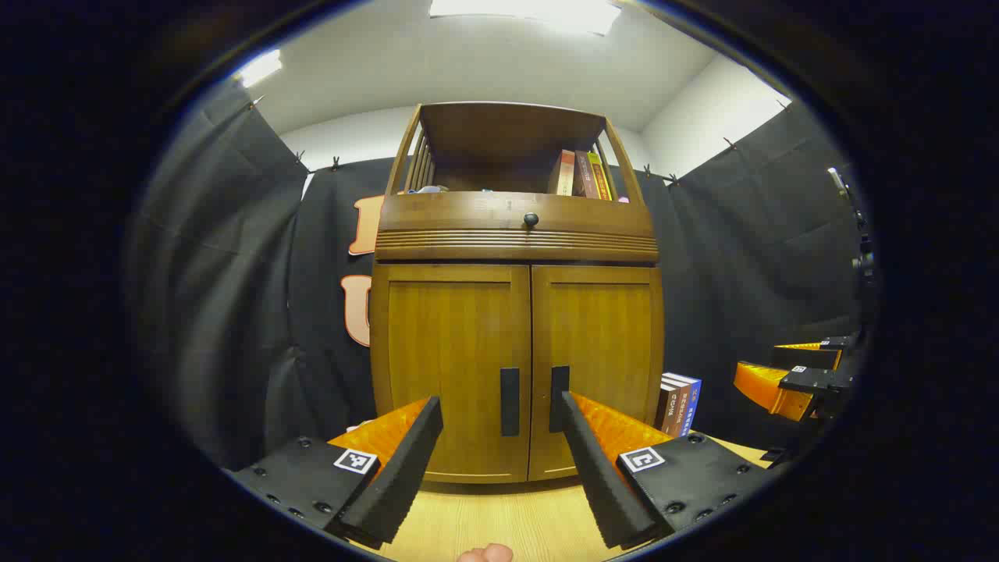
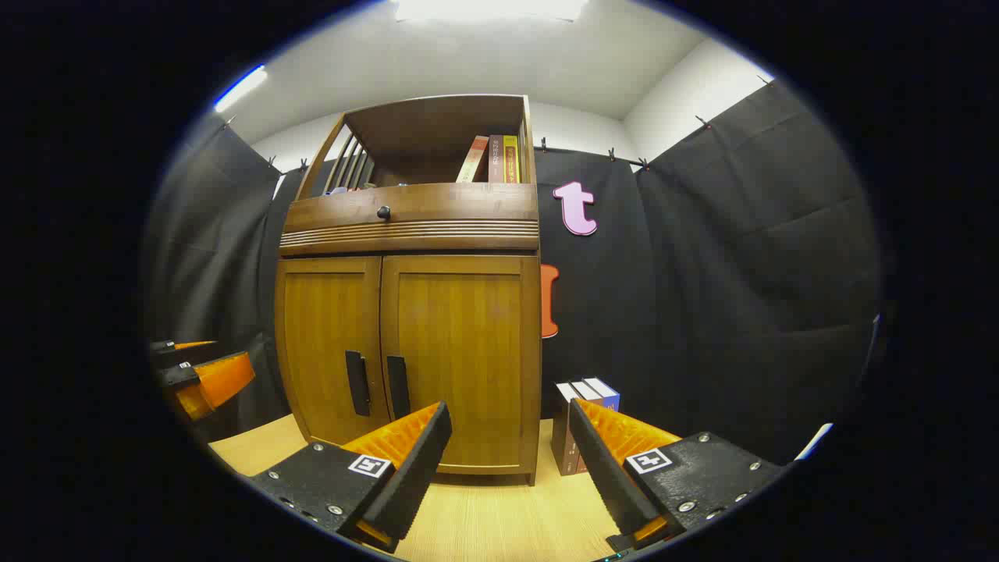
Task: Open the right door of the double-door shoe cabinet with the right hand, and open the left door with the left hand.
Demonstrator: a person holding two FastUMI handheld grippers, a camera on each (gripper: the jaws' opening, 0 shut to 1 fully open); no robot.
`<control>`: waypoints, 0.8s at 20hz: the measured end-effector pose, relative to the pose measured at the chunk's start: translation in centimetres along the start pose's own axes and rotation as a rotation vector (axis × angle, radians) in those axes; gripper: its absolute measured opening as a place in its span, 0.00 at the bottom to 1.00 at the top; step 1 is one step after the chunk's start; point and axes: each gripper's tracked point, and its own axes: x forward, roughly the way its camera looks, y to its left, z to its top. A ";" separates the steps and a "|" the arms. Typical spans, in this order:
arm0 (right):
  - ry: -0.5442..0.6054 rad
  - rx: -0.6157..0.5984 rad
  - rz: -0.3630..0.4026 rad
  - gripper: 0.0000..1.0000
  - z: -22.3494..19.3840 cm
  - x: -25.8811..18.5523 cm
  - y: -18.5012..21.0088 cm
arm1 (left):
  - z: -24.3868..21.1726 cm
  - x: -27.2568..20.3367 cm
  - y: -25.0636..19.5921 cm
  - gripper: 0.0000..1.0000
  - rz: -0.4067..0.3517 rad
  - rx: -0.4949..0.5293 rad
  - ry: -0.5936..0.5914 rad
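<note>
Currently:
Doors: right door and left door both shut, handles untouched.
Left claw: wide, empty, facing the centre handles for approach.
Right claw: wide, empty, aimed right of its handle.

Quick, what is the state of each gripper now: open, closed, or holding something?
Left gripper: open, holding nothing, facing the closed cabinet doors.
Right gripper: open, holding nothing.

Upright wooden shoe cabinet, right door and left door seemingly both closed, dark vertical handles.
</note>
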 end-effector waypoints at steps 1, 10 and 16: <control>0.005 0.004 0.003 0.94 -0.1 0.2 0.1 | 0.0 0.2 0.1 0.97 0.004 -0.002 0.003; 0.011 0.005 -0.006 0.94 -0.3 0.8 -0.1 | -0.8 1.4 0.3 0.97 0.013 -0.044 0.026; 0.010 0.012 -0.017 0.94 -0.3 1.2 -0.4 | -0.9 1.9 0.1 0.97 0.016 -0.039 0.030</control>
